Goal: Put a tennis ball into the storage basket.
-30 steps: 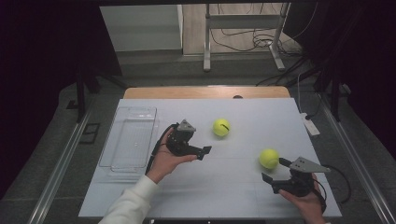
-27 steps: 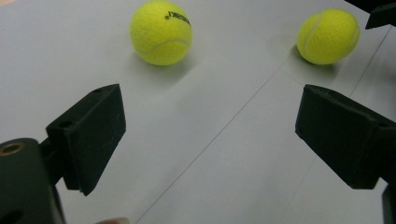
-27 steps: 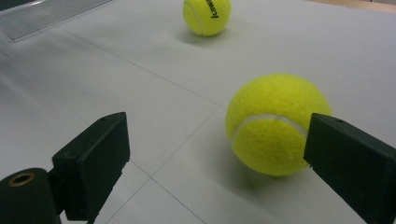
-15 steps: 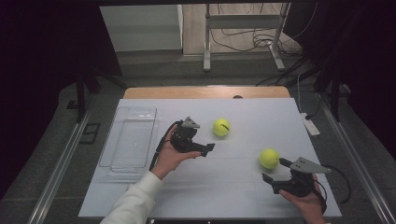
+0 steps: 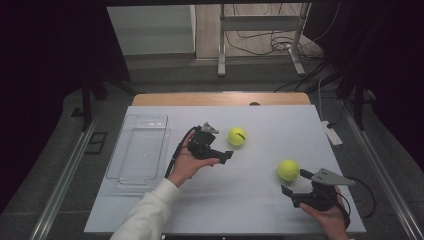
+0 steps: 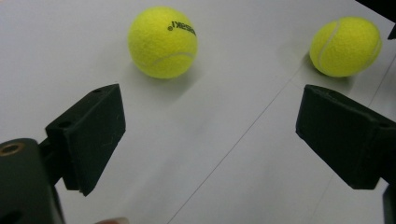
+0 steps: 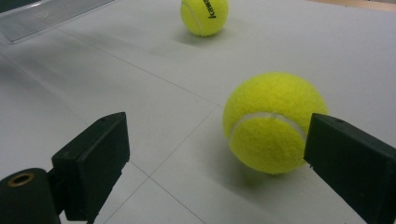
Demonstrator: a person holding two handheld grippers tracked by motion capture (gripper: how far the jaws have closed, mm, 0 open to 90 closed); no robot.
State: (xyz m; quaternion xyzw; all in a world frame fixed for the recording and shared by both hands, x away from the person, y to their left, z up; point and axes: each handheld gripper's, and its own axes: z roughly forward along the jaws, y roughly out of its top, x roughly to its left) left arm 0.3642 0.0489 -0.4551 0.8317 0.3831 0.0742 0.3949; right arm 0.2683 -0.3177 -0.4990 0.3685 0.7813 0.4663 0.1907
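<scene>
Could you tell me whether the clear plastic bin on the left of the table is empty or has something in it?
Empty: the high view shows the clear bin with nothing inside, and both tennis balls lie on the table.

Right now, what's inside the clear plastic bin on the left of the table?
Nothing visible: the clear plastic bin looks empty, its ribbed floor showing through. Both tennis balls lie outside it on the white table, one by the left gripper, the other near the right gripper.
</scene>
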